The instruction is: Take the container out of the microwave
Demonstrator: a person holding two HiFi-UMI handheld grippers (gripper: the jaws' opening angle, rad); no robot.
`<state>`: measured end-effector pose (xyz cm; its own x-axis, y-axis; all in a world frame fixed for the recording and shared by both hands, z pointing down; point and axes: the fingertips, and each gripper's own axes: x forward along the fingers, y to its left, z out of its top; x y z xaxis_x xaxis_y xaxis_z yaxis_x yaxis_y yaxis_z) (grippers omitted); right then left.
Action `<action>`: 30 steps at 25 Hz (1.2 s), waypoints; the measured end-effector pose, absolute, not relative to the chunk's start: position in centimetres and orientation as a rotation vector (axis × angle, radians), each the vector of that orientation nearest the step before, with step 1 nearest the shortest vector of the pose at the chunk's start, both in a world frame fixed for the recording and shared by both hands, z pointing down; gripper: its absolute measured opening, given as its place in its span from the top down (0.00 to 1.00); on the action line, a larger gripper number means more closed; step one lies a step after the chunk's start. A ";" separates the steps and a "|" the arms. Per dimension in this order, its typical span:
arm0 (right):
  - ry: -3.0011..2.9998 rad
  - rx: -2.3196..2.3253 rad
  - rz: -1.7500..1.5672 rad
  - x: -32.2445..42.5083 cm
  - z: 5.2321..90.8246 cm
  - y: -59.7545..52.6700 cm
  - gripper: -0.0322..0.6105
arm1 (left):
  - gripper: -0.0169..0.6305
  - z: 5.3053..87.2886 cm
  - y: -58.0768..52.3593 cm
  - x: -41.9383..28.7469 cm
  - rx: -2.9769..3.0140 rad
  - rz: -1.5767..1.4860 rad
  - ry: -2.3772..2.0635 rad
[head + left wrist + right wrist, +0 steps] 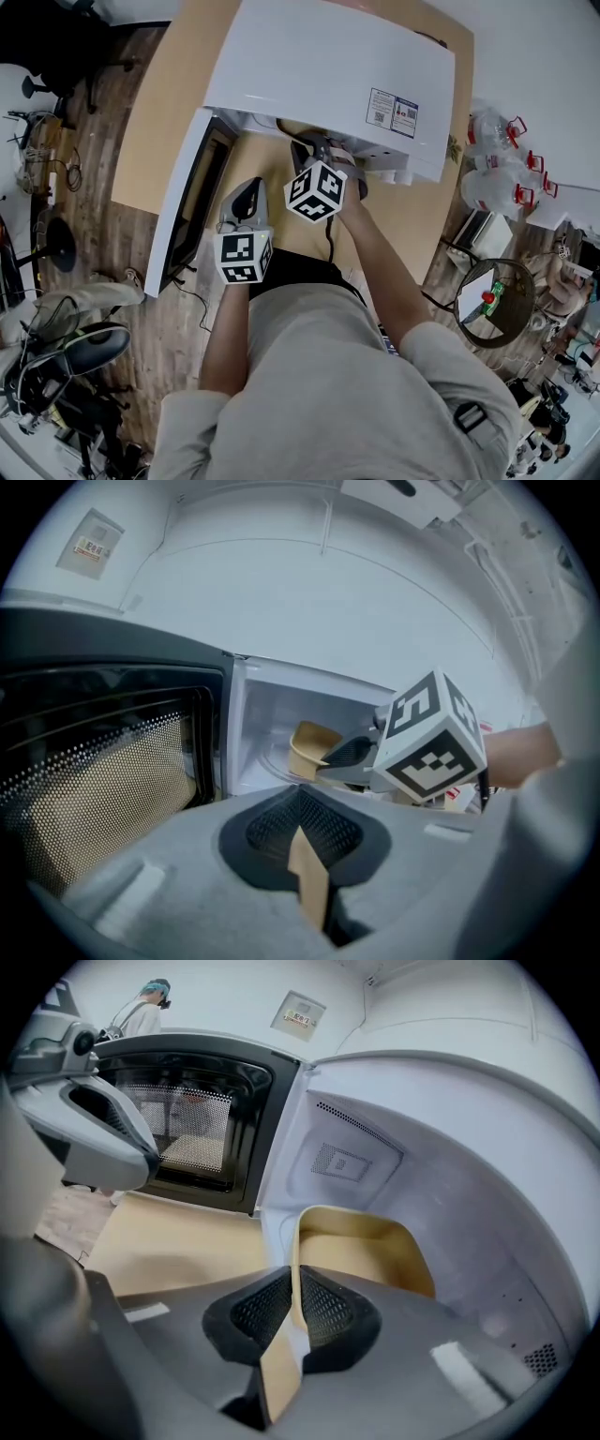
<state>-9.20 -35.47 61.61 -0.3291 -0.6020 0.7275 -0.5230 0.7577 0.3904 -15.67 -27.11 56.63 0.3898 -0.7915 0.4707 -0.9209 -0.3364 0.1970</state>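
My right tool (295, 1283) pinches the beige plastic container (367, 1241) by its near wall inside the white microwave (450, 1147), my left tool (302, 810) pressed together.

The right claw (323, 155) reaches into the mouth of the white microwave (328, 66), its tips hidden under the casing's front edge. The left claw (246, 195) hangs just left of it and nearer the person, outside the cavity, with the open door (187, 202) on its left. Both hang over the tan surface (178, 103). Well to the right of the right claw, clear jugs (492, 173) cluster past the surface's edge.
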 end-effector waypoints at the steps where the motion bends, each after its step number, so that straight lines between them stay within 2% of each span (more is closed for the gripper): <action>1: -2.002 0.848 -0.104 -9.2 61.6 -35.3 0.89 | 0.97 56.6 -27.0 -15.7 2.223 0.406 -1.475; 30: -2.127 0.825 -0.045 -8.7 60.2 -29.4 0.89 | 0.97 56.6 -23.9 -14.9 2.202 0.392 -1.519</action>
<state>-8.71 -29.37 60.19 -0.4366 -0.5719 0.6945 -0.5422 0.7833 0.3042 -14.92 -23.92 56.63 0.3582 -0.8106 0.4633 -0.9335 -0.3042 0.1896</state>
